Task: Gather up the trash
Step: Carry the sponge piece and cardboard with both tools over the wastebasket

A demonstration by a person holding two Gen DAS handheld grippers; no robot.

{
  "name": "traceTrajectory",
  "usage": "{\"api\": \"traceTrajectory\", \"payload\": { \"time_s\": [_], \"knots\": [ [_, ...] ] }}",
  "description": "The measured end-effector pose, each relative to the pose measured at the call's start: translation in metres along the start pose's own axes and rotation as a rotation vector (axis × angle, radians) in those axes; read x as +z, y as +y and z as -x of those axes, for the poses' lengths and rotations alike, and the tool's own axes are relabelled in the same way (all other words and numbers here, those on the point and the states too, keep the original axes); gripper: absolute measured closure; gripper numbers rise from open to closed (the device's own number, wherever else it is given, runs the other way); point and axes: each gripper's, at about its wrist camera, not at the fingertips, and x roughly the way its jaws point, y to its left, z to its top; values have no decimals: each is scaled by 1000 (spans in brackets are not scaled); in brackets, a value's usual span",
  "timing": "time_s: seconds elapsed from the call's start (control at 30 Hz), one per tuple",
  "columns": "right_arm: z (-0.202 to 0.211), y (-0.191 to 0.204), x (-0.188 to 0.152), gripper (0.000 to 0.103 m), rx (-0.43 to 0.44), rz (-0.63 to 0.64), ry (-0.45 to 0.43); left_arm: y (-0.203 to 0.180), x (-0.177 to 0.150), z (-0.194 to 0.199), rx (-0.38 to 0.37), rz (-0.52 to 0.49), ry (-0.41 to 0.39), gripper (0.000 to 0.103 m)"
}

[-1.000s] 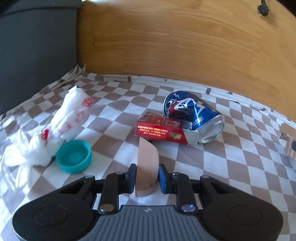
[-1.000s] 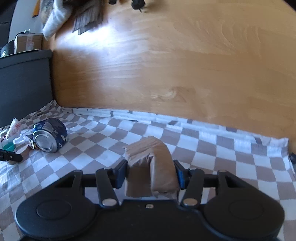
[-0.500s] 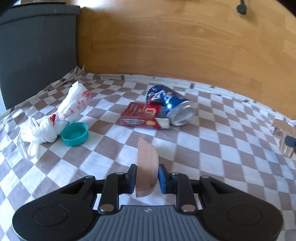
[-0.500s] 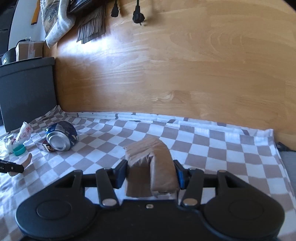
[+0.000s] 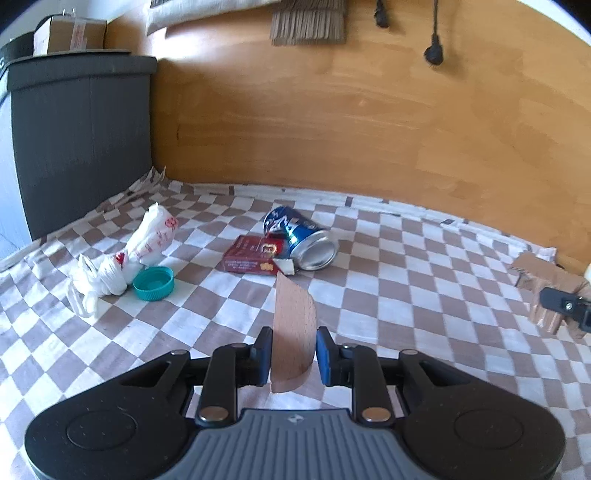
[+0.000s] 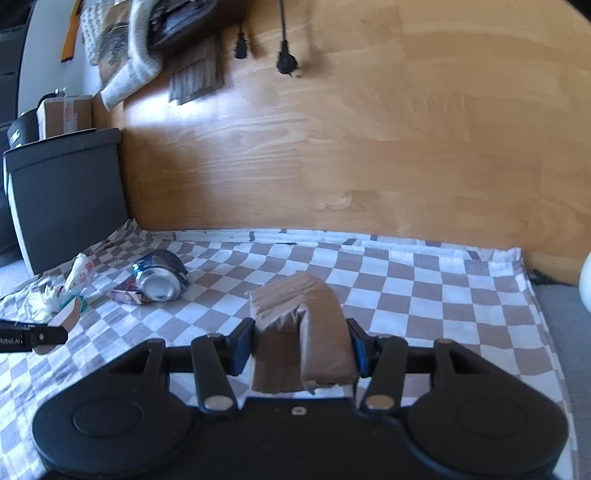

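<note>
My left gripper (image 5: pixel 293 354) is shut on a thin brown cardboard piece (image 5: pixel 293 332), held above the checkered cloth (image 5: pixel 406 295). My right gripper (image 6: pixel 301 345) is shut on a folded wad of brown paper (image 6: pixel 301 325), also held above the cloth. On the cloth lie a blue can (image 5: pixel 301 238) on its side, a red carton (image 5: pixel 251 254) against it, a teal lid (image 5: pixel 153 283) and a knotted white plastic bag (image 5: pixel 122 258). The can (image 6: pixel 160 278) and bag (image 6: pixel 75 277) also show at left in the right wrist view.
A dark grey bin (image 5: pixel 81 140) stands at the cloth's far left, with a cardboard box (image 5: pixel 68 33) on top. A wooden panel (image 5: pixel 351 129) rises behind the cloth; plugs (image 5: pixel 432 55) hang on it. The cloth ends at the right (image 6: pixel 532 295).
Both grippers have risen and drawn back from the cloth with their loads still held. The can, carton, lid and bag look smaller and farther away; the bin's top has come into view.
</note>
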Motion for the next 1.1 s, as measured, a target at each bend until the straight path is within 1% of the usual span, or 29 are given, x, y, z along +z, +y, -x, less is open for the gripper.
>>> {"api": "traceTrajectory", "payload": {
  "time_s": [0.3,0.47,0.6,0.87,1.1],
  "knots": [
    [32,37,3,50,41,36,3,0,3,51,-12,-7,-50,77],
    [44,58,2,50,63,38,8,6,0,77,-21,7,-70,77],
    [52,79,-1,50,83,56,12,14,-3,97,-11,5,-85,77],
    [67,127,-2,50,152,89,13,48,-18,132,25,41,-98,77],
    [72,175,-9,50,208,132,27,89,-41,157,84,83,-94,77]
  ]
}}
